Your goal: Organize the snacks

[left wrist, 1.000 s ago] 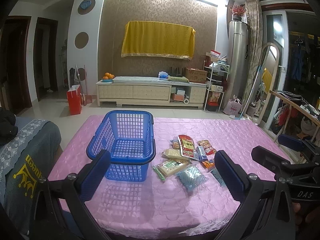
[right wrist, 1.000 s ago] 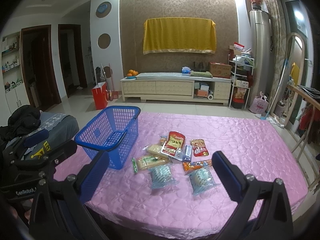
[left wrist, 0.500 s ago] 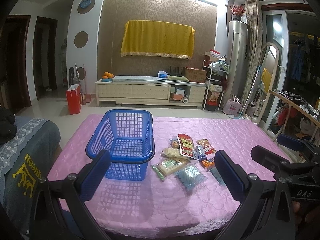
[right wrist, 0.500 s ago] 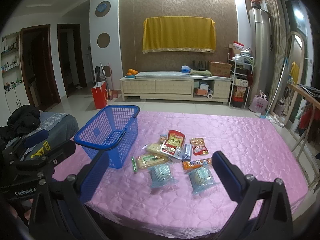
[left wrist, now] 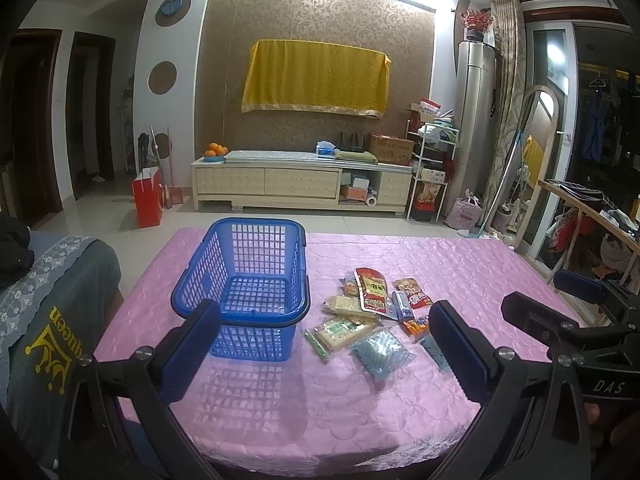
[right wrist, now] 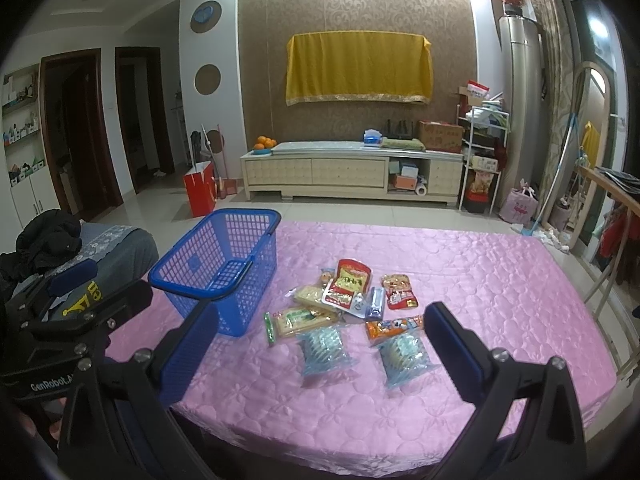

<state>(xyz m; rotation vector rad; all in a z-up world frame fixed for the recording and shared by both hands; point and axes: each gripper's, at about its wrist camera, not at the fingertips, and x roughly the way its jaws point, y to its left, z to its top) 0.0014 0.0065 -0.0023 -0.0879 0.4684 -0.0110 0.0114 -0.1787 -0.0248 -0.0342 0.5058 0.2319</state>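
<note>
Snacks (right wrist: 352,312) lie beside the empty blue basket (left wrist: 244,292); both tools (left wrist: 324,344) (right wrist: 320,344) gape, holding nothing.

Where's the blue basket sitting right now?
The blue basket stands empty on the pink tablecloth, left of the snack packets in both wrist views.
</note>
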